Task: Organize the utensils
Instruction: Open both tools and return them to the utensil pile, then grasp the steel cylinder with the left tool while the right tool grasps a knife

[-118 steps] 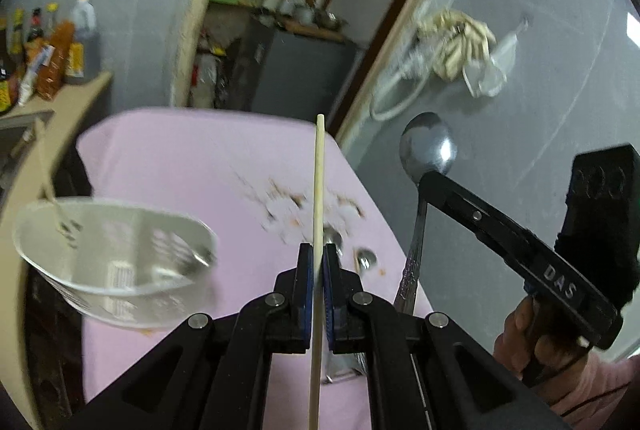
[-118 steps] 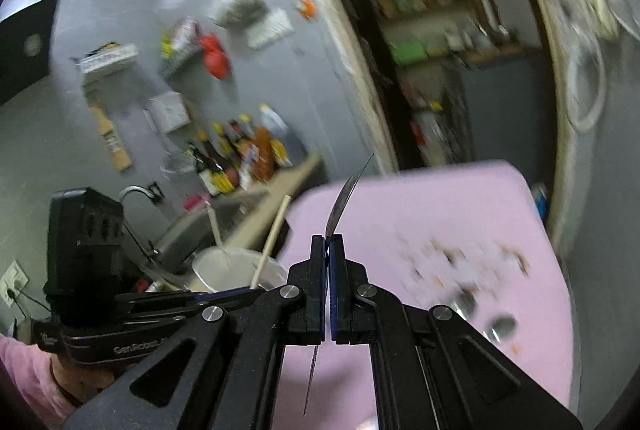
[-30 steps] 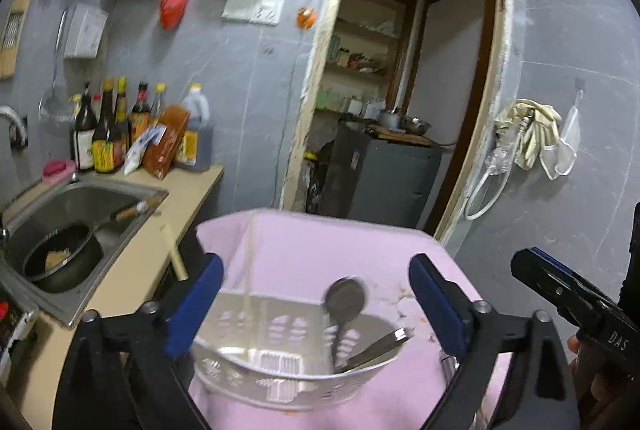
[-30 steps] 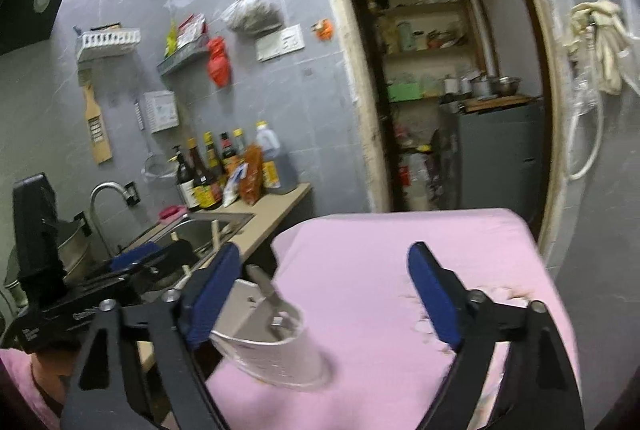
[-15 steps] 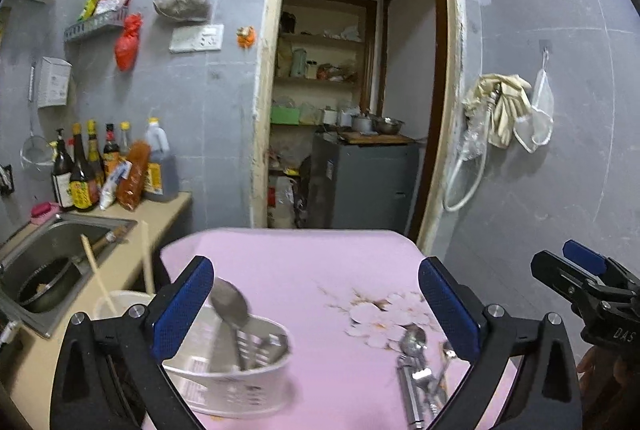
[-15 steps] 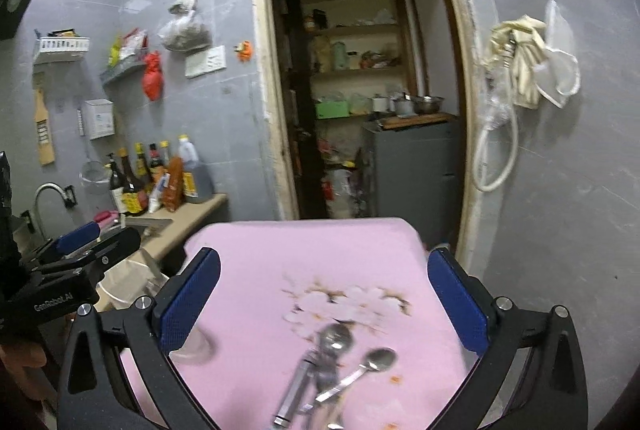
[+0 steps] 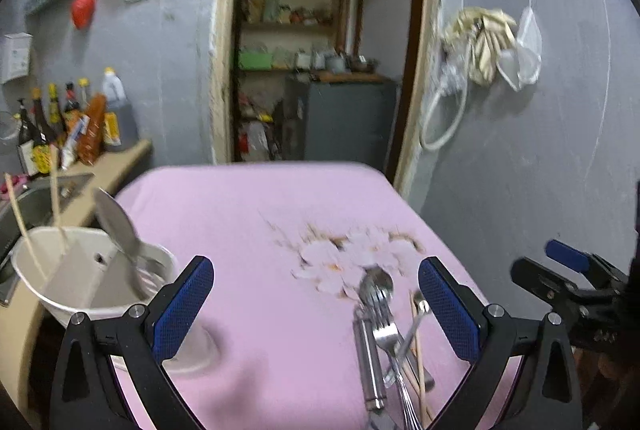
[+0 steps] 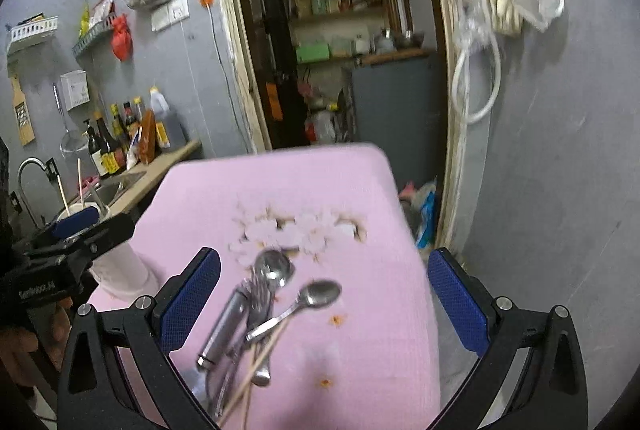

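A white utensil holder (image 7: 86, 280) stands at the left edge of the pink table (image 7: 256, 206), with two chopsticks (image 7: 54, 186) and a spoon (image 7: 116, 226) upright in it. A pile of utensils (image 7: 384, 334) lies on the table near the front right: spoons, a fork, a metal handle and chopsticks. In the right wrist view the pile (image 8: 256, 314) includes a small spoon (image 8: 308, 300). My left gripper (image 7: 316, 298) is open and empty above the table, just left of the pile. My right gripper (image 8: 324, 294) is open and empty above the pile. The holder (image 8: 116, 266) shows partly behind the left gripper.
A counter with a sink (image 8: 108, 190) and sauce bottles (image 7: 68, 126) runs along the left of the table. A grey wall (image 7: 540, 170) is close on the right. A doorway with shelves and a grey cabinet (image 7: 344, 118) lies beyond the table's far edge.
Both grippers let go of their chopstick and spoon, which now stand in the holder. Both then opened wide and swung right and down toward the pile.
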{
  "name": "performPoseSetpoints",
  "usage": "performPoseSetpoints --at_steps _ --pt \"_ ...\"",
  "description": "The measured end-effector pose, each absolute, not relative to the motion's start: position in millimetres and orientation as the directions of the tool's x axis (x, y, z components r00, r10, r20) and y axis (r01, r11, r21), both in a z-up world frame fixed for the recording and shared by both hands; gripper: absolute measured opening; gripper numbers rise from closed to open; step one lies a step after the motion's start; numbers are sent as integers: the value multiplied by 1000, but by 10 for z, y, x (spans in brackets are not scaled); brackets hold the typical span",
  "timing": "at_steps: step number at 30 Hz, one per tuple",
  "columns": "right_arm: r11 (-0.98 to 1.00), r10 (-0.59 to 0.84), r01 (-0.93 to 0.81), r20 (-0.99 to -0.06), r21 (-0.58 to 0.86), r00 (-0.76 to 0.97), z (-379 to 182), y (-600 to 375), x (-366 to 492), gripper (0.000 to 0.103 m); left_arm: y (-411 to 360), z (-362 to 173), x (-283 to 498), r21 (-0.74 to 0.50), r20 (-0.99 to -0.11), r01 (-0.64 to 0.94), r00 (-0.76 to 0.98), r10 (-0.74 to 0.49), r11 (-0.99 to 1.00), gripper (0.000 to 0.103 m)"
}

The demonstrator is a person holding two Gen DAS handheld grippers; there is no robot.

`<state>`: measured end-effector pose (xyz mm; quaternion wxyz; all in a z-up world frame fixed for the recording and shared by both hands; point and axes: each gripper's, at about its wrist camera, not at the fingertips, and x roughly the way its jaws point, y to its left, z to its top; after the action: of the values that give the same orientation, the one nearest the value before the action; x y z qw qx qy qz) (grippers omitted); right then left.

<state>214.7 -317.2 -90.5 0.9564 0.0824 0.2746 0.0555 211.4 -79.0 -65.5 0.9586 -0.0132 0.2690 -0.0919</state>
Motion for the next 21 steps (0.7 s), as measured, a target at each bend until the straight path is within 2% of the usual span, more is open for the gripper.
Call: performPoseSetpoints --at_steps 2,4,6,10,12,16,18,21 --pt "973 177 -63 -545 222 819 -1032 -3248 2236 100 -860 -741 2156 -66 -541 184 819 -190 981 100" --pt "966 203 -68 -568 250 798 -1163 -3287 2315 88 -939 -849 2199 -62 -577 211 790 -208 975 94" --pt "960 231 -78 -597 270 768 -1321 -3308 2416 77 -1006 -953 2243 -59 -614 229 759 -217 972 82" --pt "939 297 -86 -658 333 692 -1616 -3310 2637 61 -1098 -1201 2373 -79 -698 256 676 -237 964 71" --pt "930 324 -90 -677 356 661 -1750 -3284 2716 56 -1129 -1345 2440 -100 -740 264 625 -249 959 62" --pt "912 372 -93 -709 399 600 -1988 -3213 2846 49 -1152 -1541 2516 -129 -787 266 558 -262 955 53" --pt "903 393 -93 -718 420 574 -2089 -3169 2901 48 -1177 -1622 2537 -145 -807 272 523 -273 951 47" --pt "904 399 -105 -730 414 555 -2145 -3092 2973 48 -1193 -1674 2554 -149 -820 274 502 -274 950 45"
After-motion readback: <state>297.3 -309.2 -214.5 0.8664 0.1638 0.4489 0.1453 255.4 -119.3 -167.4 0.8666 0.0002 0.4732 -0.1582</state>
